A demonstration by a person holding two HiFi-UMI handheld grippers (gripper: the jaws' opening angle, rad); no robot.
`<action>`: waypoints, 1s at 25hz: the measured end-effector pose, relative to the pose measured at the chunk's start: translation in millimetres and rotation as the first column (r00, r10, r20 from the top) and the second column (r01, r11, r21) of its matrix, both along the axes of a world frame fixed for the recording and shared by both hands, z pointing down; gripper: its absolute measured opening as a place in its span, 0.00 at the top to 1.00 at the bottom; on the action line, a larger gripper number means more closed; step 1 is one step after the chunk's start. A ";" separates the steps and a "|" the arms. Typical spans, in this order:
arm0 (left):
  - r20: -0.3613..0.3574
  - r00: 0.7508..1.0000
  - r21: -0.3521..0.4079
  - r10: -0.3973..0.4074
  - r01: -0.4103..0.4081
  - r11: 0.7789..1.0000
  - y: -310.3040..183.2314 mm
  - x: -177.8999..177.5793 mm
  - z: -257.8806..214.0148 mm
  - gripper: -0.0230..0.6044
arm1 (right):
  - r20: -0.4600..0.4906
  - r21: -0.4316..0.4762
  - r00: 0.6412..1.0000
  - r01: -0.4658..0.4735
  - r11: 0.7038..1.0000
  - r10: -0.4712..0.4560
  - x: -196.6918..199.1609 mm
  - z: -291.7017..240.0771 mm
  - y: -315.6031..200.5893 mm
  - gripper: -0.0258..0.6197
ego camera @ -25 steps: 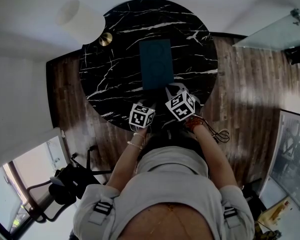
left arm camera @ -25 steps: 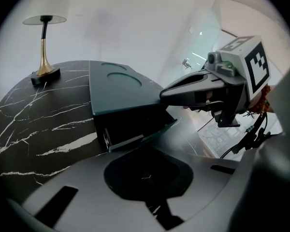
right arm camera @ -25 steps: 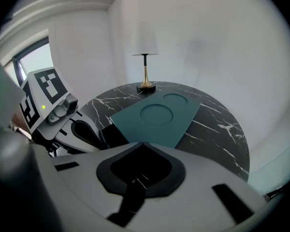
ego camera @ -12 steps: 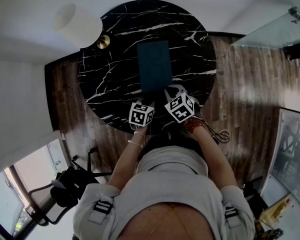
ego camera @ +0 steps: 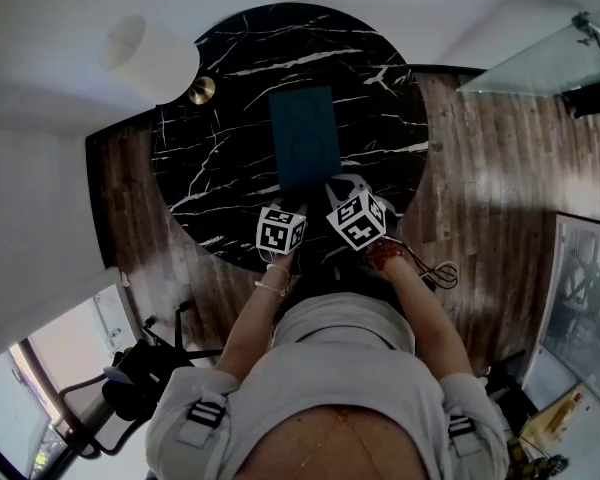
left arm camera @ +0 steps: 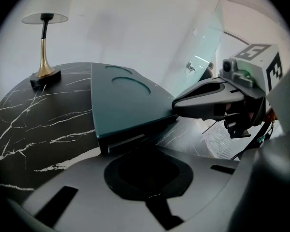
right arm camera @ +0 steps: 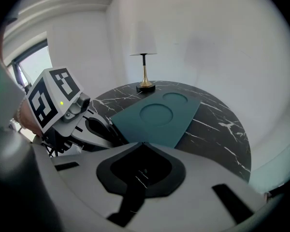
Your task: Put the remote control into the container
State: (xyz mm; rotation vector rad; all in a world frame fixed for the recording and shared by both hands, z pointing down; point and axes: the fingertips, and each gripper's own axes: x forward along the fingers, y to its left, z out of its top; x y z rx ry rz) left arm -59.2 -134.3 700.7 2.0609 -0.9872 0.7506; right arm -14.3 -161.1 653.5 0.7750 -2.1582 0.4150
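Note:
A flat teal container [ego camera: 303, 138] with round recesses in its top lies closed on the round black marble table [ego camera: 220, 158]. No remote control shows in any view. My left gripper [ego camera: 292, 202] is at the container's near left corner, jaws together and empty. My right gripper [ego camera: 333, 184] is at the near right corner, also shut with nothing in it. In the left gripper view the container [left arm camera: 125, 105] lies just past my left gripper [left arm camera: 147, 149], and the right gripper [left arm camera: 176, 104] touches its edge. The right gripper view shows the container [right arm camera: 159, 117] ahead of the right gripper [right arm camera: 142, 143].
A lamp with a white shade [ego camera: 150, 56] and a brass foot [ego camera: 202, 90] stands at the table's far left edge. A glass tabletop [ego camera: 540, 63] is at the upper right. Dark exercise gear [ego camera: 130, 378] stands on the wood floor at the lower left.
Both grippers stay at the container's near edge. Only the head view drifts a little, so the table and container sit slightly lower and to the left in the picture.

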 end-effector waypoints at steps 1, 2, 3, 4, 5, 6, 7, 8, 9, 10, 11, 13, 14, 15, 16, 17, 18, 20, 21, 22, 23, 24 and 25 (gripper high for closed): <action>-0.001 1.000 0.000 -0.002 0.002 1.000 -1.1 0.2 0.2 0.96 | 0.001 0.000 1.000 -0.002 1.000 0.002 0.2 0.0 -0.2 0.94; -0.003 1.000 -0.001 -0.003 0.003 1.000 -2.0 0.6 0.5 0.96 | 0.002 0.000 1.000 -0.004 1.000 0.004 0.3 0.1 -0.3 0.94; -0.003 1.000 -0.002 -0.003 0.003 1.000 -2.7 1.1 0.9 0.96 | 0.003 -0.001 1.000 -0.005 1.000 0.005 0.4 0.2 -0.4 0.94; -0.004 1.000 -0.003 -0.002 0.002 1.000 -3.1 1.4 1.2 0.96 | 0.004 -0.002 1.000 -0.007 1.000 0.007 0.3 0.3 -0.4 0.94; -0.004 1.000 -0.005 -0.002 0.002 1.000 -3.3 1.5 1.4 0.96 | 0.004 -0.004 1.000 -0.008 1.000 0.008 0.1 0.3 -0.5 0.94; -0.005 1.000 -0.007 -0.004 0.004 1.000 -3.4 1.6 1.7 0.96 | 0.005 -0.005 1.000 -0.009 1.000 0.009 0.0 0.2 -0.6 0.94; -0.007 1.000 -0.008 -0.007 0.007 1.000 -3.3 1.8 1.8 0.96 | 0.006 -0.006 1.000 -0.009 1.000 0.009 0.0 0.0 -0.6 0.94; -0.008 1.000 -0.009 -0.010 0.010 1.000 -3.2 2.2 1.9 0.96 | 0.006 -0.007 1.000 -0.009 1.000 0.009 0.1 -0.1 -0.5 0.94; -0.009 1.000 -0.010 -0.013 0.013 1.000 -3.2 2.6 1.6 0.96 | 0.007 -0.008 1.000 -0.009 1.000 0.009 0.3 -0.2 -0.3 0.94; -0.010 1.000 -0.010 -0.013 0.013 1.000 -3.2 3.1 1.1 0.96 | 0.006 -0.009 1.000 -0.009 1.000 0.009 0.5 -0.4 -0.1 0.94; -0.010 1.000 -0.009 -0.013 0.013 1.000 -3.3 3.5 0.4 0.96 | 0.006 -0.011 1.000 -0.010 1.000 0.010 0.7 -0.5 -0.1 0.94; -0.012 1.000 -0.007 -0.012 0.012 1.000 -3.6 4.1 -1.1 0.96 | 0.012 -0.017 1.000 -0.017 1.000 0.017 1.2 -0.3 -0.3 0.94; -0.013 1.000 -0.005 -0.013 0.012 1.000 -3.8 4.4 -1.9 0.96 | 0.019 -0.022 0.999 -0.025 0.999 0.025 1.5 -0.1 -0.7 0.94; -0.016 1.000 -0.003 -0.014 0.014 1.000 -3.9 4.8 -2.9 0.96 | 0.029 -0.028 0.999 -0.034 0.999 0.035 1.9 0.0 -0.9 0.94; -0.017 1.000 -0.001 -0.017 0.017 1.000 -3.8 4.9 -4.1 0.96 | 0.037 -0.032 0.998 -0.043 0.999 0.044 2.2 0.0 -0.9 0.94; -0.018 1.000 0.003 -0.020 0.020 1.000 -3.5 4.7 -5.5 0.96 | 0.045 -0.034 0.998 -0.051 0.998 0.052 2.4 -0.1 -0.8 0.94; -0.018 1.000 0.007 -0.024 0.025 1.000 -3.4 4.4 -7.2 0.96 | 0.050 -0.034 0.997 -0.056 0.998 0.058 2.5 -0.4 -0.8 0.94; -0.019 0.999 0.016 -0.032 0.033 0.999 -3.6 3.8 -10.5 0.96 | 0.058 -0.033 0.996 -0.067 0.997 0.069 2.8 -0.4 -1.0 0.94; -0.019 0.999 0.021 -0.035 0.036 0.999 -3.9 3.6 -12.2 0.96 | 0.062 -0.035 0.995 -0.074 0.997 0.076 2.9 -0.1 -1.2 0.94; -0.018 0.999 0.026 -0.038 0.038 0.999 -4.0 3.1 -13.9 0.96 | 0.067 -0.038 0.994 -0.081 0.996 0.083 2.9 0.0 -1.5 0.94; -0.016 0.999 0.032 -0.040 0.041 0.999 -3.9 2.5 -15.7 0.96 | 0.072 -0.040 0.993 -0.087 0.995 0.090 3.0 -0.2 -1.9 0.94; -0.015 0.999 0.037 -0.044 0.045 0.998 -3.7 1.8 -17.7 0.96 | 0.076 -0.041 0.992 -0.093 0.995 0.096 3.1 -0.6 -2.3 0.94; -0.015 0.999 0.042 -0.050 0.051 0.998 -3.6 1.1 -20.0 0.96 | 0.078 -0.039 0.992 -0.098 0.994 0.101 3.6 -1.0 -2.9 0.94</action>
